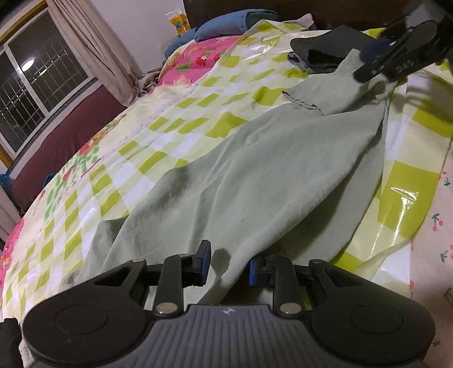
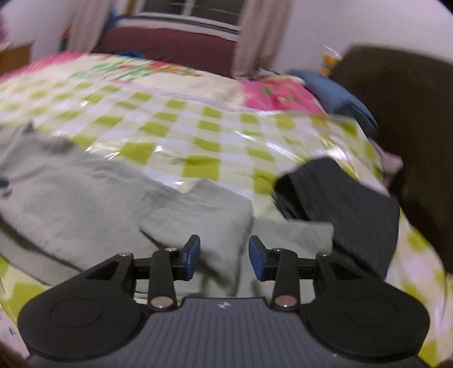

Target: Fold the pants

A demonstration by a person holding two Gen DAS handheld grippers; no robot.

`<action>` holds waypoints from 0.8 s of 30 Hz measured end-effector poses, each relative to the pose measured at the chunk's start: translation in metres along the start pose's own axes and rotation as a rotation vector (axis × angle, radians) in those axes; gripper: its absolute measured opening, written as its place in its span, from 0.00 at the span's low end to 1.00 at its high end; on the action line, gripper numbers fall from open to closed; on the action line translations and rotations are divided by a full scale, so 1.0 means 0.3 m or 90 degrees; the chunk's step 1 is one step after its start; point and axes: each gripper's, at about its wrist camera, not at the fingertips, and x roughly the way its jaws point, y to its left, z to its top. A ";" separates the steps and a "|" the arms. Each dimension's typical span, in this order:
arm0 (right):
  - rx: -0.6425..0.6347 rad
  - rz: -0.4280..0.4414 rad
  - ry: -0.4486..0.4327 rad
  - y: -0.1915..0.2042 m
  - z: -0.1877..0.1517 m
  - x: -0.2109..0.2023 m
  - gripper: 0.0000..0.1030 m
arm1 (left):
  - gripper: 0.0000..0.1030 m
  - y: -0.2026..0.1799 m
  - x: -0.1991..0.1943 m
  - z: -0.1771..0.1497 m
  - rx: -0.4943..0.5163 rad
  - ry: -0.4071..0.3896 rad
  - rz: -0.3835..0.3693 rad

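Note:
Pale green pants (image 1: 254, 169) lie spread on a green-and-white checked plastic sheet (image 1: 158, 136) on a bed. My left gripper (image 1: 229, 264) is open at the near end of the pants, with a fold of the cloth between its jaws. My right gripper (image 2: 224, 259) is open, its jaws on either side of a folded-over part of the pants (image 2: 198, 209). It also shows in the left wrist view (image 1: 396, 53) at the far end of the pants. The right wrist view is blurred.
A folded dark grey garment (image 2: 354, 195) lies on the sheet beside the far end of the pants, also in the left wrist view (image 1: 322, 48). Blue pillows (image 1: 226, 25) and a pink floral sheet (image 1: 203, 56) lie beyond. A window and curtain stand left.

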 end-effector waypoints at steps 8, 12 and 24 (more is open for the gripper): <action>-0.115 0.014 0.011 0.100 0.032 0.101 0.46 | 0.38 -0.003 -0.025 0.006 -0.004 -0.005 -0.009; -0.163 0.063 0.000 0.134 -0.004 0.050 0.47 | 0.38 -0.019 -0.042 0.013 -0.002 -0.021 -0.022; 0.095 0.034 0.031 -0.073 0.002 0.129 0.00 | 0.36 -0.074 -0.006 0.065 0.042 -0.017 -0.002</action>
